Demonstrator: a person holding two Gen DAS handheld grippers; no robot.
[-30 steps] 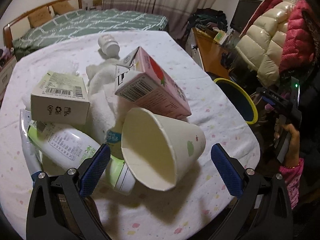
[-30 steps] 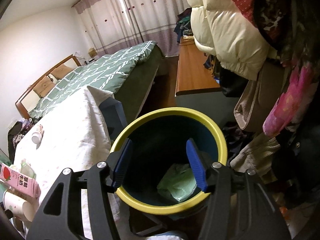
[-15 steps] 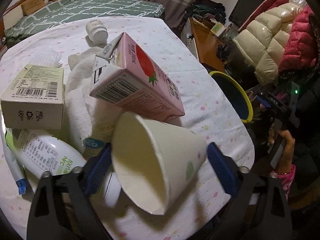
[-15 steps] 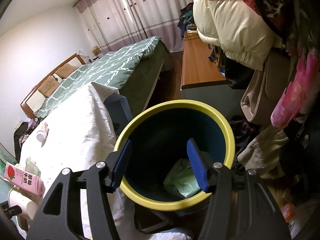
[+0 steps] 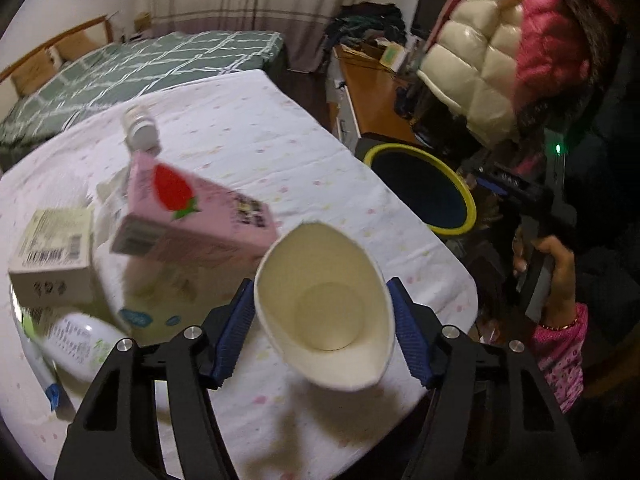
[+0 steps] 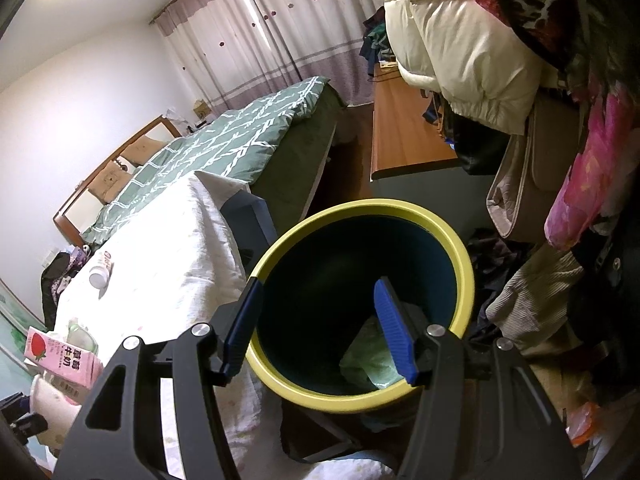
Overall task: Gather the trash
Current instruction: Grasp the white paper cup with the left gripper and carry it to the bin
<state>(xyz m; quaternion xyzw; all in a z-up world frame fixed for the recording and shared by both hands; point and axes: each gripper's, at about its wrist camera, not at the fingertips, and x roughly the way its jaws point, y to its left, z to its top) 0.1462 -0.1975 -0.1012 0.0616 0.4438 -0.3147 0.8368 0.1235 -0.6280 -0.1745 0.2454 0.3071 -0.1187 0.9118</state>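
The left tool (image 5: 322,326) was closing on the cup (image 5: 326,306), its pads squeezing the rim into an oval, so the cup could be carried to the bin (image 5: 424,190) past the worktop's (image 5: 248,140) right edge. The right tool (image 6: 318,330) hung half open and empty over the bin (image 6: 360,296), out of the way. A carton (image 5: 192,216) and other trash waited near the left edge.

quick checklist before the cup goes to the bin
1. Cup between left gripper pads: ok; jaws closing, cup squeezed oval.
2. Cup clear of the table: ok, its shadow falls below.
3. Cup empty: ok.
4. Bin mouth unblocked: not ok, right gripper hangs open above it.
5. Room in bin: ok, only green trash at the bottom.
6. Grip firm: cannot tell.
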